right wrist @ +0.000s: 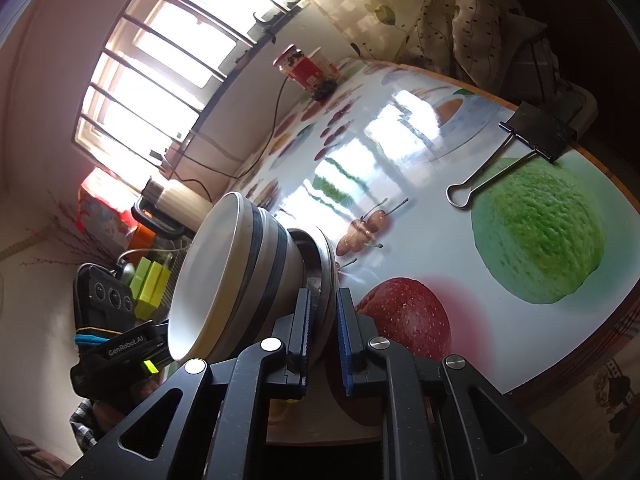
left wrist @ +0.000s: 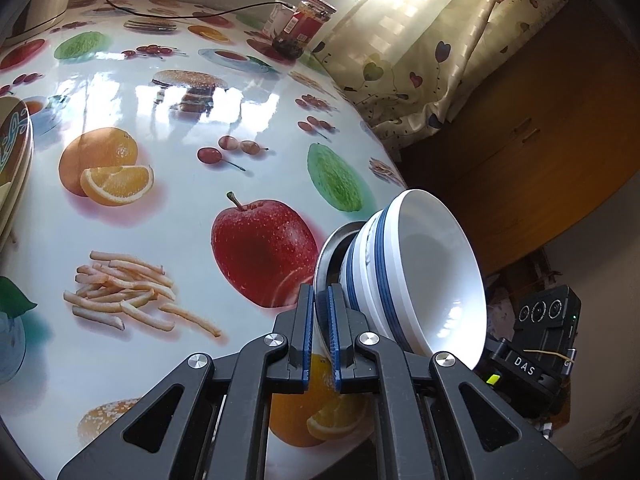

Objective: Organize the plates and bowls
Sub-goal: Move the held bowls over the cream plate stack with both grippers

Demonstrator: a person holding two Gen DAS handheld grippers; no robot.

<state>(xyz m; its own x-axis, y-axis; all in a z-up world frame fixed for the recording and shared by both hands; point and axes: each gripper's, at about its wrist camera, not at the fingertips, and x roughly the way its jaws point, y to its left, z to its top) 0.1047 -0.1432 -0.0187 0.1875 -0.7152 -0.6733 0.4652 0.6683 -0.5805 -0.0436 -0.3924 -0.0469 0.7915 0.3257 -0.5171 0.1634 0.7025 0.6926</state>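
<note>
Two wrist views of one shared load. We see the left gripper (left wrist: 320, 334) with its blue-padded jaws clamped on the rim of a metal plate (left wrist: 330, 248), which is tipped on edge above the near right part of the table (left wrist: 132, 92). A stack of white bowls (left wrist: 424, 276) with blue bands rests in the plate, tilted with it, mouths opening to the right. In the right wrist view we find the right gripper (right wrist: 324, 338) closed around the opposite rim of the same metal plate (right wrist: 326, 264), though a narrow gap shows at its right pad; the stack of white bowls (right wrist: 236, 276) opens leftward here. Far on the fruit-printed table stand a jar (left wrist: 306, 24) and, near the right edge, a binder clip (right wrist: 516, 148). At the left edge lies a patterned plate (left wrist: 14, 152)
</note>
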